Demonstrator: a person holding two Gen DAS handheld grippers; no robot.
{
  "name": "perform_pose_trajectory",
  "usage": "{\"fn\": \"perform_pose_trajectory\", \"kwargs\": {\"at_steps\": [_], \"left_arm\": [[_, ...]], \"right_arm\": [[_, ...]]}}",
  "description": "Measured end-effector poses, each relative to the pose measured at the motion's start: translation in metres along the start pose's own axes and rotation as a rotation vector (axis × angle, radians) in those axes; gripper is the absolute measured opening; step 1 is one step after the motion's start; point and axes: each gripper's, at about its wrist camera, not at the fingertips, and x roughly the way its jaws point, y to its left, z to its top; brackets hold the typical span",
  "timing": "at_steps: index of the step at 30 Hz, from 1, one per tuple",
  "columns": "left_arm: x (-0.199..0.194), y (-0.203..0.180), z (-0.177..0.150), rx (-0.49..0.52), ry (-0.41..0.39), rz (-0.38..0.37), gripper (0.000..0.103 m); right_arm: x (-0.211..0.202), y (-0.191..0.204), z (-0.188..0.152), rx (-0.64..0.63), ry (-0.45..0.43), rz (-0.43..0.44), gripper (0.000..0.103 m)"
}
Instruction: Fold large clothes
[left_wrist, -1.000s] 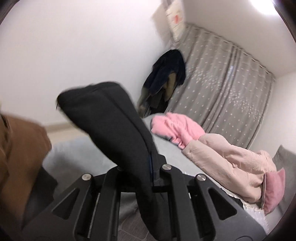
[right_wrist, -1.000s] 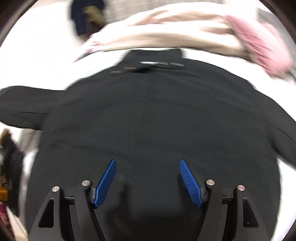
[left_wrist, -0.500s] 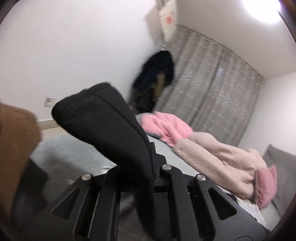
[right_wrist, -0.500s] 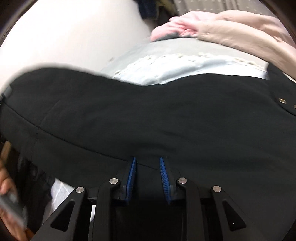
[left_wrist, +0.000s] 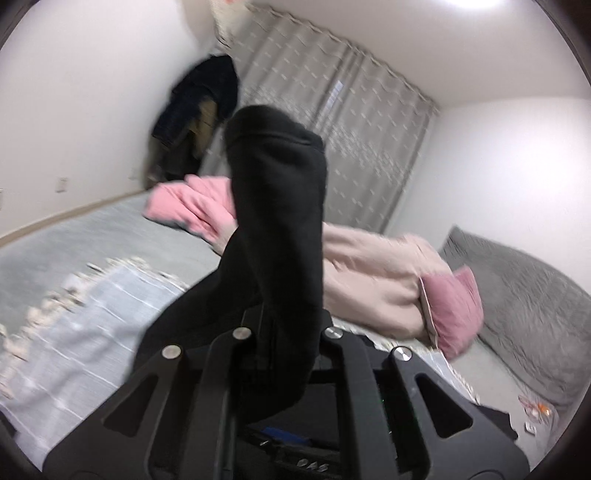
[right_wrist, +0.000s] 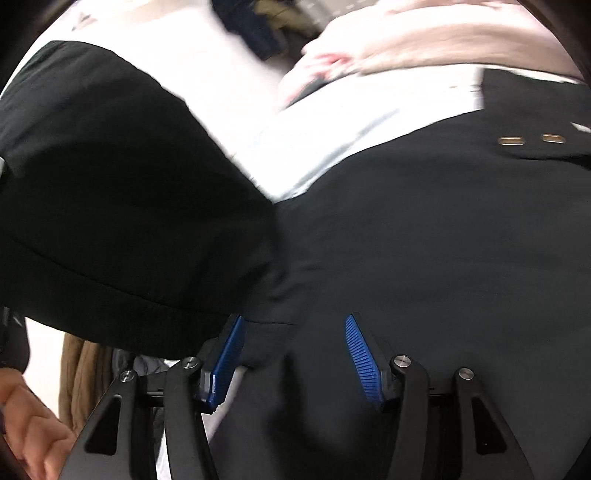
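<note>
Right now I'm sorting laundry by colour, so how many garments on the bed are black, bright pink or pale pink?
Black: 1, the jacket clamped in the left gripper
Bright pink: 1, the top
Pale pink: 1, the coat
Total: 3

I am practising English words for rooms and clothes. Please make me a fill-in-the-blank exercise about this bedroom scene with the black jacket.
1. The left gripper is shut on the sleeve of the large ____ fabric jacket.
2. The ribbed pads of the right gripper are ____ in colour.
3. Over the window hangs a patterned ____ curtain.
4. On the bed lies a crumpled bright ____ garment.

Missing words: black; blue; grey; pink
</note>
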Motion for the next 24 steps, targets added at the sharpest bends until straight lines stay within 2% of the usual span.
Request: {"fn": "perform_pose_trajectory", "kwargs": {"at_steps": [4, 8, 13, 14, 15, 16, 17, 18, 19, 22, 24], "left_arm": [[0.031, -0.038, -0.03, 0.029, 0.096, -0.05, 0.011], [0.056, -0.066, -0.066, 0.061, 0.182, -0.082, 0.011], [0.083, -0.081, -0.115, 0.083, 0.314, -0.118, 0.012], [0.09, -0.083, -0.128, 0.087, 0.363, -0.13, 0.014], [0.095, -0.085, -0.138, 0.088, 0.408, -0.149, 0.016], [0.101, -0.087, -0.147, 0.084, 0.465, -0.18, 0.026], [0.109, -0.088, -0.159, 0.085, 0.564, -0.225, 0.042], [0.112, -0.088, -0.166, 0.091, 0.628, -0.245, 0.053], [0.111, -0.089, -0.172, 0.111, 0.678, -0.261, 0.054], [0.088, -0.089, -0.166, 0.195, 0.674, -0.285, 0.06], [0.069, -0.081, -0.153, 0.226, 0.647, -0.297, 0.072]], "right_arm": [[-0.051, -0.042, -0.006, 0.059, -0.05, -0.049, 0.059], [-0.098, -0.075, -0.032, 0.099, -0.1, -0.112, 0.061], [-0.15, -0.11, -0.062, 0.171, -0.168, -0.106, 0.066], [-0.158, -0.119, -0.066, 0.186, -0.178, -0.11, 0.066], [-0.167, -0.129, -0.069, 0.205, -0.188, -0.113, 0.067], [-0.172, -0.137, -0.074, 0.225, -0.198, -0.116, 0.067], [-0.176, -0.142, -0.077, 0.239, -0.208, -0.116, 0.067], [-0.182, -0.149, -0.081, 0.259, -0.218, -0.113, 0.067], [-0.191, -0.154, -0.077, 0.274, -0.222, -0.104, 0.067], [-0.198, -0.166, -0.08, 0.32, -0.242, -0.062, 0.067], [-0.203, -0.176, -0.075, 0.347, -0.258, -0.032, 0.067]]}}
